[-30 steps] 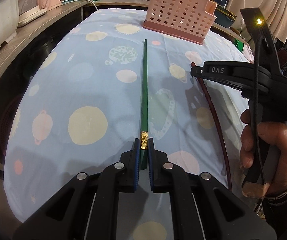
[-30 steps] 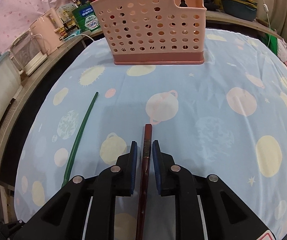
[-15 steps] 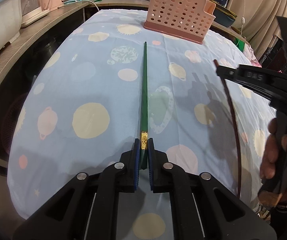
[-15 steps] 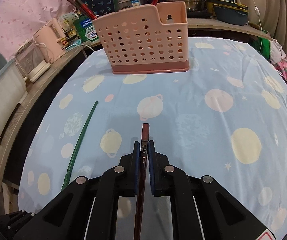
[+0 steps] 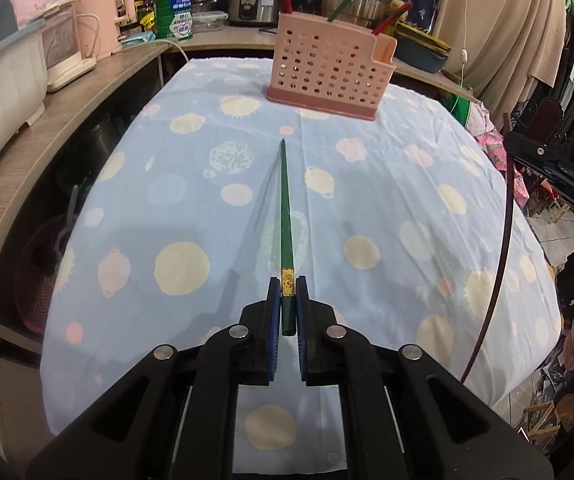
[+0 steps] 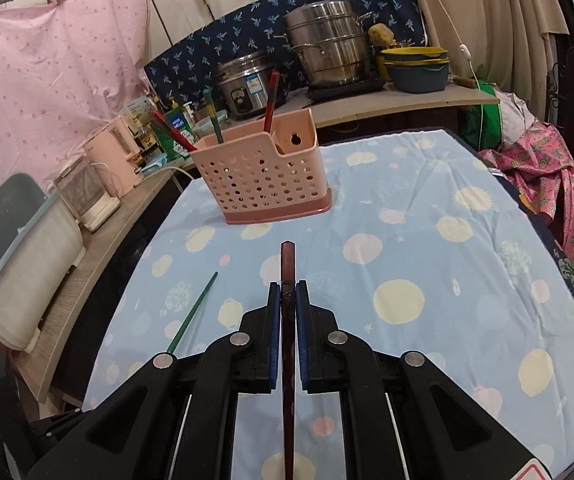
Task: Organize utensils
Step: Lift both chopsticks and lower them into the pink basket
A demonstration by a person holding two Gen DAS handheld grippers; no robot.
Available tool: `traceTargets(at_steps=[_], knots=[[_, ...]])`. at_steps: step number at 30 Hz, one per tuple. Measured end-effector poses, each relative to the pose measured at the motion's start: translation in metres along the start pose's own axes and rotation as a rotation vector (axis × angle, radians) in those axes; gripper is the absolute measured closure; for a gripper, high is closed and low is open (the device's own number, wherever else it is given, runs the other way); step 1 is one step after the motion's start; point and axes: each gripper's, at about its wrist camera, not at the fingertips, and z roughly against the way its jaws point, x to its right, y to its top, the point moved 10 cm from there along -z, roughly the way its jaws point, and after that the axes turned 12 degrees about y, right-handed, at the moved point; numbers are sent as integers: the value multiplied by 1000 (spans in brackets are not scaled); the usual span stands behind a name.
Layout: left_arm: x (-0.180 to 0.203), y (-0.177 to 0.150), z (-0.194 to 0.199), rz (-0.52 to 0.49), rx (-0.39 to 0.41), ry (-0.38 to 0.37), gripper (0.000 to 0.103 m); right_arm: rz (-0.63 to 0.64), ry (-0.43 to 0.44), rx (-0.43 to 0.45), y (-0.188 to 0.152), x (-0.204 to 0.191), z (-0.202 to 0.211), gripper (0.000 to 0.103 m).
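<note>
Between the left gripper's (image 5: pixel 288 300) pads sits a green chopstick (image 5: pixel 285 216), pinched at its thick butt, tip reaching toward the basket (image 5: pixel 329 70). Right gripper (image 6: pixel 287 304) clamps a red chopstick (image 6: pixel 287 268) likewise. Both look light, stiff and slick; the butt grip suits them.

Even indoor light, soft shadows on the tablecloth (image 5: pixel 191 184), sharp centre, strong fisheye bending, black vignetted corners.
</note>
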Motion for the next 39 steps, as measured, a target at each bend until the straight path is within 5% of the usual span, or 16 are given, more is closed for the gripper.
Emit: traceTargets(at_steps=[16,31,39], knots=[[-20,79,73,49,214,1,96,22,23,154,38,-15,67,95],[-23,156,97,69,335,6,96,56,23,206,64,-22,73,96],[-17,219,110,81,414,3,96,88,26,290,118,-26,68,96]])
